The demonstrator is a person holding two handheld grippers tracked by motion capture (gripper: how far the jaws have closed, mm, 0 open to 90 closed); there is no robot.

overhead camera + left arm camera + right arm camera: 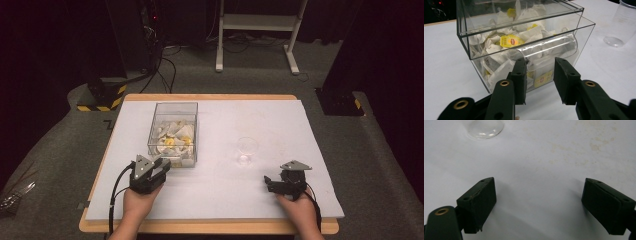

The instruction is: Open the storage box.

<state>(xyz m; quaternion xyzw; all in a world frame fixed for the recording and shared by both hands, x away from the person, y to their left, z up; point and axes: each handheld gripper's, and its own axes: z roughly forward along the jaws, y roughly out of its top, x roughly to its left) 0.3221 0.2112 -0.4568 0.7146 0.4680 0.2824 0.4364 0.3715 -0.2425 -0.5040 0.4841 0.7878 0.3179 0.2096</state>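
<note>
The right tongs point(539, 206) are standing wide apart at the bottom of the frame, with nothing between their black jaws. They are hovering over the white counter point(544, 165), which is showing faint stains at the upper right. The base of a clear cup point(484, 128) is sitting at the upper left.

White stand legs point(290, 47) behind table; yellow-black striped base point(102, 97) on grey carpet point(60, 150).

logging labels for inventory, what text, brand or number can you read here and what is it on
Nothing reads clearly.
Yellow tag on a tea bag in the clear box: red brand logo, too blurred to read.
Yellow tag low at the box front: red mark, too blurred.
Clear cup: no print visible.
</note>
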